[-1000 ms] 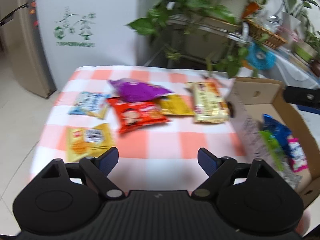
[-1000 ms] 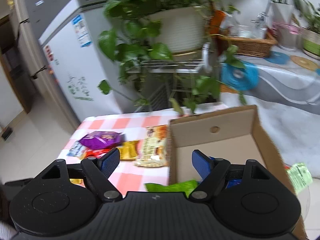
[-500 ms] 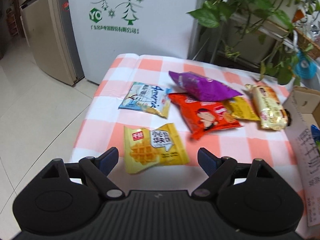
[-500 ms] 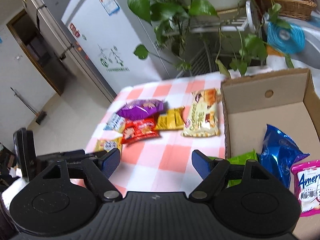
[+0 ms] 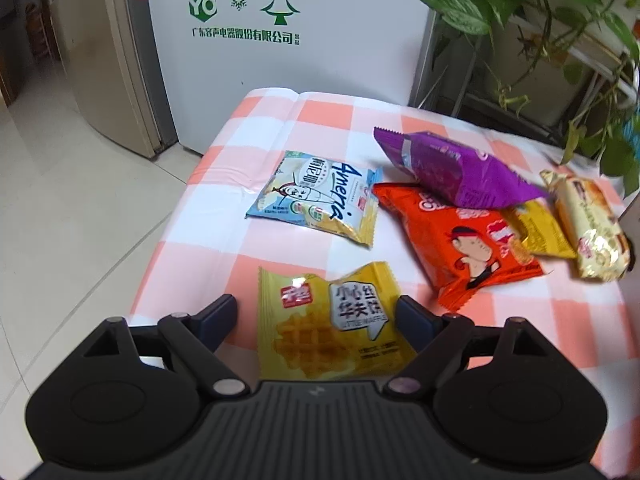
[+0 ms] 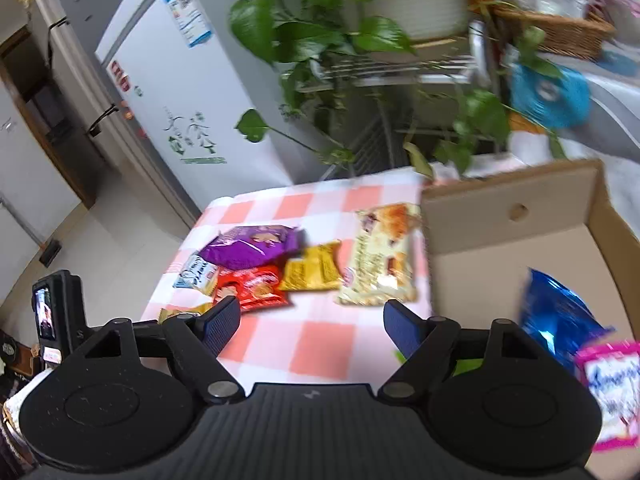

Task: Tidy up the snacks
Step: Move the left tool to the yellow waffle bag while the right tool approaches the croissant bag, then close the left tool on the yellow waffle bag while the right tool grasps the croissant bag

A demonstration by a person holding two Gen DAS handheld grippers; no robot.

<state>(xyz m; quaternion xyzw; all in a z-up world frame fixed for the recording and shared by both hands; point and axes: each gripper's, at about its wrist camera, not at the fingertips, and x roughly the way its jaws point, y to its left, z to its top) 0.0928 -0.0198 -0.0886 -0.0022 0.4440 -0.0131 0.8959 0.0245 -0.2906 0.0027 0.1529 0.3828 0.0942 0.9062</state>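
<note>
Several snack packets lie on the checked tablecloth (image 5: 320, 120). My left gripper (image 5: 316, 316) is open above the yellow waffle packet (image 5: 328, 320), its fingers on either side and not touching. Beyond lie a pale blue packet (image 5: 316, 196), an orange-red packet (image 5: 464, 240), a purple bag (image 5: 456, 168), a small yellow packet (image 5: 540, 228) and a cream pastry packet (image 5: 588, 228). My right gripper (image 6: 312, 320) hangs open and empty over the cloth, left of the cardboard box (image 6: 520, 208), which holds a blue bag (image 6: 556, 316) and a pink packet (image 6: 612, 388).
A white freezer (image 5: 280, 40) and a steel fridge (image 5: 120, 60) stand behind the table. Potted plants on a metal rack (image 6: 360, 40) lean over the far edge. The tiled floor (image 5: 80, 220) drops off left of the table. My left gripper's body (image 6: 60, 312) shows at the lower left.
My left gripper has swung left and down, from facing the box to hanging over the yellow waffle packet. My right gripper has tipped down and shifted a little, showing more of the table and box.
</note>
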